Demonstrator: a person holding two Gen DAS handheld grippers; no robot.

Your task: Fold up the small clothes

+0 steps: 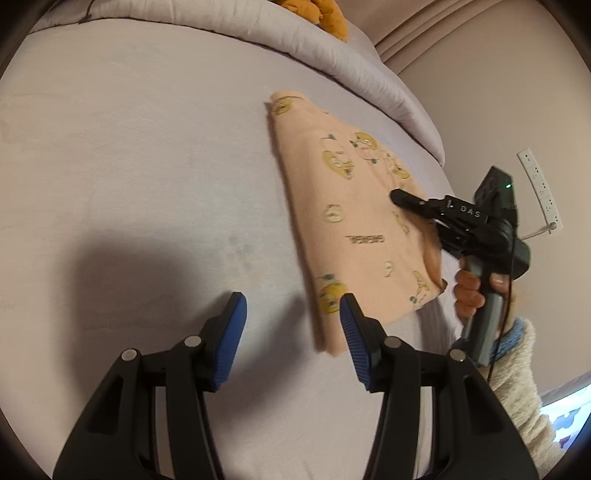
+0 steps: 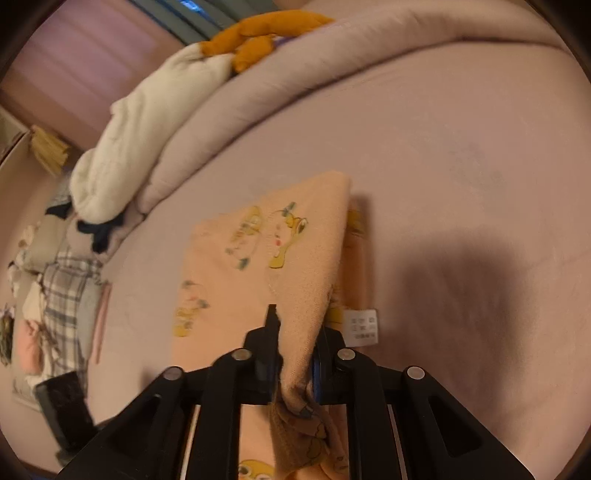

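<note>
In the left wrist view, a peach garment [image 1: 354, 221] with yellow cartoon prints lay on the lilac bed sheet [image 1: 147, 166], and I take this garment as the landmark. The left gripper [image 1: 293, 314] was at the near end of the garment. Its jaws stood partly open and held nothing; the right blue pad [image 1: 356, 343] was just over the near corner of the garment, and the left pad was over bare sheet beside it. On the far right side of the garment was the right gripper [image 1: 400, 197], with its black tip on the cloth. A hand [image 1: 471, 291] held its grey handle, and a fluffy cream sleeve [image 1: 524, 369] came after it. Beyond the garment lay a rolled duvet [image 1: 332, 48], and an orange soft toy [image 1: 325, 14] lay on top of it. A white power strip [image 1: 539, 184] was on the wall to the right of the garment.

In the right wrist view, the right gripper [image 2: 295, 354] was closed tightly on a raised fold of the garment [image 2: 258, 266]. The cloth was bunched between the fingers and hung down behind them. The rest of the garment lay flat on the sheet. A white care label [image 2: 364, 325] showed at its right edge. A dark shadow lay on the sheet to the right of the garment. To the left of it, below the edge of the bed, lay a heap of clothes [image 2: 62, 295], one of them checked.
</note>
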